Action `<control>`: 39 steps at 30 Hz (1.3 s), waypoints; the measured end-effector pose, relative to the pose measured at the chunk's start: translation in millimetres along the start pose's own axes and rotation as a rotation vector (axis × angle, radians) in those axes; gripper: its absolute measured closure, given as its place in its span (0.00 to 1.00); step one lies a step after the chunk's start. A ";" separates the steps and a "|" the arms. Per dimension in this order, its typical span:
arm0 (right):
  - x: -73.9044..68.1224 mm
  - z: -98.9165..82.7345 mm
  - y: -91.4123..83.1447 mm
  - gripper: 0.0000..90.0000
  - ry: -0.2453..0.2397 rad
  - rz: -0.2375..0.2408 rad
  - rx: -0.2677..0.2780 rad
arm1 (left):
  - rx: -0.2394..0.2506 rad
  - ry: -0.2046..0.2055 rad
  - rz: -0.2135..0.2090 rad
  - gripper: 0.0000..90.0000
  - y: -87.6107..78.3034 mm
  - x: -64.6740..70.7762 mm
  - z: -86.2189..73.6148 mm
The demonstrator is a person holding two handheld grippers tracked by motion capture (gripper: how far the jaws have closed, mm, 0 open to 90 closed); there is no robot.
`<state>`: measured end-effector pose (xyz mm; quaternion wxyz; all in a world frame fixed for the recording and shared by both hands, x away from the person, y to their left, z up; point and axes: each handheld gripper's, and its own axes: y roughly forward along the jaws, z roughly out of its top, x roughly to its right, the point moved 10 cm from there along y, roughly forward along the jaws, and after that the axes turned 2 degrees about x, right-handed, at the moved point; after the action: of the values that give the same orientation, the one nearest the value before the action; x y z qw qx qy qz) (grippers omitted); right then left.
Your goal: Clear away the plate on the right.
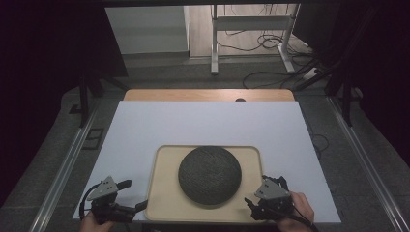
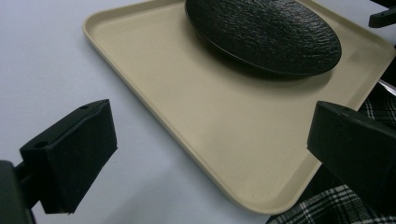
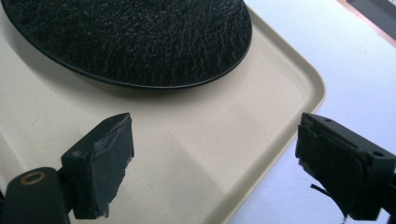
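Note:
A beige tray (image 1: 164,193) lies near the front of the table with a round black textured plate (image 1: 209,175) on it. My left gripper (image 1: 134,195) stands open at the tray's front left corner. In the left gripper view its jaws (image 2: 212,154) straddle the tray's (image 2: 196,121) rim without touching it, and the plate (image 2: 266,32) lies beyond. My right gripper (image 1: 256,191) stands open at the tray's front right corner. In the right gripper view its jaws (image 3: 217,168) are wide apart over the tray (image 3: 196,140) edge, just short of the plate (image 3: 135,37).
A white sheet (image 1: 203,125) covers the table; a wooden strip (image 1: 208,94) shows at its far edge. Metal rails (image 1: 63,174) run along both sides. Plaid cloth (image 2: 327,205) lies under the tray's near corner in the left gripper view. Cables (image 1: 270,72) lie on the floor beyond.

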<state>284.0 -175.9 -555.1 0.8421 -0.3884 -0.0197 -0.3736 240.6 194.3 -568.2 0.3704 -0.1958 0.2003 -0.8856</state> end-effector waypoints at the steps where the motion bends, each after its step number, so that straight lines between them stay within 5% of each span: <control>1: 0.6 -0.6 -0.3 0.11 0.003 -0.001 -0.001 | 0.001 0.000 0.000 0.01 -0.1 0.0 0.0; 39: 14.2 -14.7 -18.8 0.00 0.113 -0.036 0.045 | 0.000 0.005 0.000 0.01 -0.4 0.4 -0.2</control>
<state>278.4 -202.3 -548.7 0.8435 -0.3472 0.0124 -0.4097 240.1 194.2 -568.1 0.3699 -0.1936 0.2010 -0.8862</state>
